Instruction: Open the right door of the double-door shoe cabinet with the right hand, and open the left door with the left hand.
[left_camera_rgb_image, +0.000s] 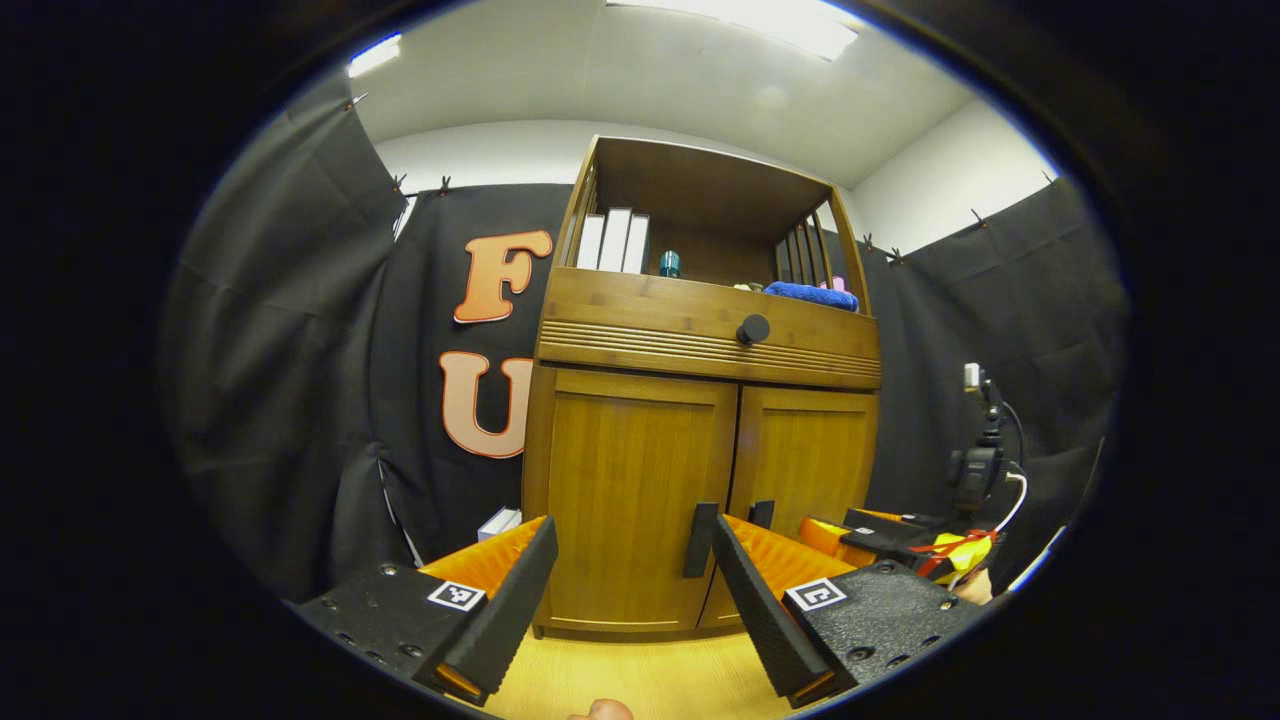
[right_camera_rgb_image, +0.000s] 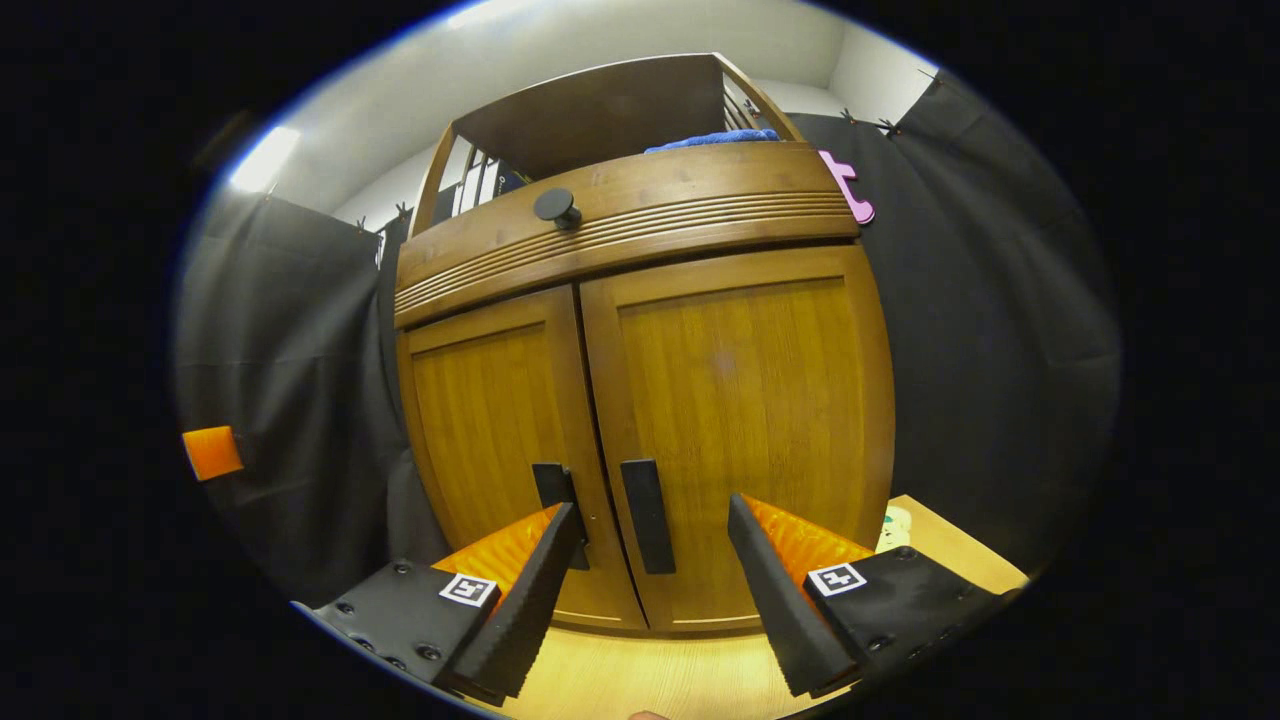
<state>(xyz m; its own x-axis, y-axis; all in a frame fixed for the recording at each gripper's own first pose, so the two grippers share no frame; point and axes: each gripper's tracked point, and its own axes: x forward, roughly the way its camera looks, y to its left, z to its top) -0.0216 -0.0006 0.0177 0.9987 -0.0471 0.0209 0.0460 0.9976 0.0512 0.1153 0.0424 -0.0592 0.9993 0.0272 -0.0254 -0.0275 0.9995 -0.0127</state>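
- Shoe cabinet (right_camera_rgb_image: 640, 400) fills the centre of the right gripper view; in the left gripper view it stands centre frame, a bit farther off.
- Right door (right_camera_rgb_image: 750, 430) flush with the frame, closed. Left door (right_camera_rgb_image: 490, 420) likewise closed. Nothing of the task is done yet, as far as the pictures show.
- Right gripper (right_camera_rgb_image: 650, 580), bottom centre of its view: fingers spread apart, holding nothing. The right door's handle (right_camera_rgb_image: 645, 515) sits in the gap between them, not touched.
- Left gripper (left_camera_rgb_image: 630, 585), bottom centre of its view: fingers apart, empty. The left door's handle (left_camera_rgb_image: 699, 540) shows just by its right-hand finger; contact cannot be told.
- The right gripper also shows at lower right of the left gripper view, near the cabinet.
- Left to do, by my judgement: close on the right handle, swing that door open, then the same on the left.
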